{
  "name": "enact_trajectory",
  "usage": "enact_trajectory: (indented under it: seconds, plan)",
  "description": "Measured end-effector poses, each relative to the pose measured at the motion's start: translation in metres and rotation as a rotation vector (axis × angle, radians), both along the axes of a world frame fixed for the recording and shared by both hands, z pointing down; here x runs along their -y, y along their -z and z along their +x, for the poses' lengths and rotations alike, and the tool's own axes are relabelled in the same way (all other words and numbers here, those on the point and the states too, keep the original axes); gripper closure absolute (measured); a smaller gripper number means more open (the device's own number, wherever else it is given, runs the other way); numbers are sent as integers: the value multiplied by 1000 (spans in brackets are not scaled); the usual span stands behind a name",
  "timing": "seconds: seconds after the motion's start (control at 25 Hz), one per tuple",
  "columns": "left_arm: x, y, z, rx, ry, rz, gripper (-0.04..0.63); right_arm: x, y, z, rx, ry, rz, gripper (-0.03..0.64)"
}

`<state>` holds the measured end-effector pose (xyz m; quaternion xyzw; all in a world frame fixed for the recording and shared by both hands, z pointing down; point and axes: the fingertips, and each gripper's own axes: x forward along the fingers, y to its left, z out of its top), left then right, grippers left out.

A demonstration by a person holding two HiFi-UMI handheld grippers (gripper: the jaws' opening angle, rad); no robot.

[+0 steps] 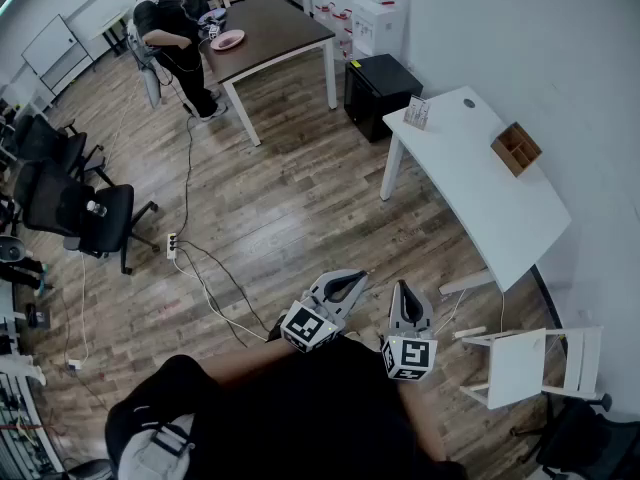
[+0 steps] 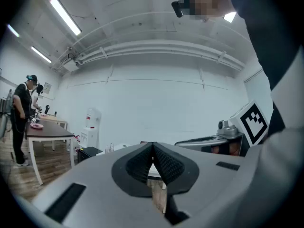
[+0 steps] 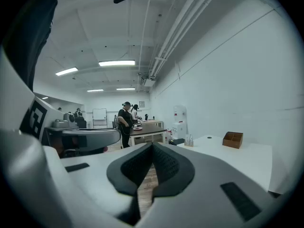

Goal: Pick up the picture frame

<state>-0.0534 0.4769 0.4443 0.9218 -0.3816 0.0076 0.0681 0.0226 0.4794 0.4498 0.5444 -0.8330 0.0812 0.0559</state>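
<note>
You work in a bright, evenly lit room. Long ceiling light strips point(image 2: 64, 15) glow overhead in both gripper views, and the white worktop point(image 1: 480, 183) casts only a soft, faint shadow on the wood floor point(image 1: 270, 218). Both gripper views bend hard toward black rounded corners, and your jaws, close to the lens, look soft while the far room stays fairly sharp.

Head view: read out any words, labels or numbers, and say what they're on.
None can be read.
Picture frame on the white table: print too small.
Water dispenser: red label blurred.
Cubes on the left gripper and right gripper: square patterns, no words.
</note>
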Motion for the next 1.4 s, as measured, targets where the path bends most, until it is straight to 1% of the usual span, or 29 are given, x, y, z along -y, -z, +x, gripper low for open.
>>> enact_trajectory:
  seconds: [0.12, 0.28, 0.44, 0.6, 0.76, 0.84, 0.92, 1.0, 1.08, 1.24, 1.4]
  plan:
    - [-9, -2, 6, -1, -9, -3, 581, -6, -9, 3, -6, 7, -32, 584]
    - [1, -2, 7, 52, 3, 2, 581, -2, -19, 6, -16, 18, -56, 584]
    - [8, -4, 13, 56, 3, -10, 581, 1, -23, 12, 7, 17, -73, 583]
    - [17, -10, 15, 51, 0, -28, 581, 11, -27, 8, 29, 30, -80, 583]
    - [35, -17, 24, 47, -32, -38, 581, 22, -35, 9, 42, 28, -104, 583]
    - [50, -21, 29, 41, -48, -50, 581, 34, -40, 17, 47, 0, -123, 582]
    - [70, -27, 33, 34, -57, -77, 581, 52, -42, 27, 64, -28, -134, 581]
    - [91, -35, 38, 45, -69, -120, 581, 72, -42, 34, 68, -45, -143, 581]
    - [114, -42, 40, 58, -75, -149, 581, 92, -43, 35, 49, -52, -152, 581]
    - [171, -41, 34, 39, -80, -139, 581, 147, -43, 28, 4, -52, -160, 581]
    - [236, -38, 14, 21, -53, -138, 581, 216, -30, 14, -42, -81, -126, 581]
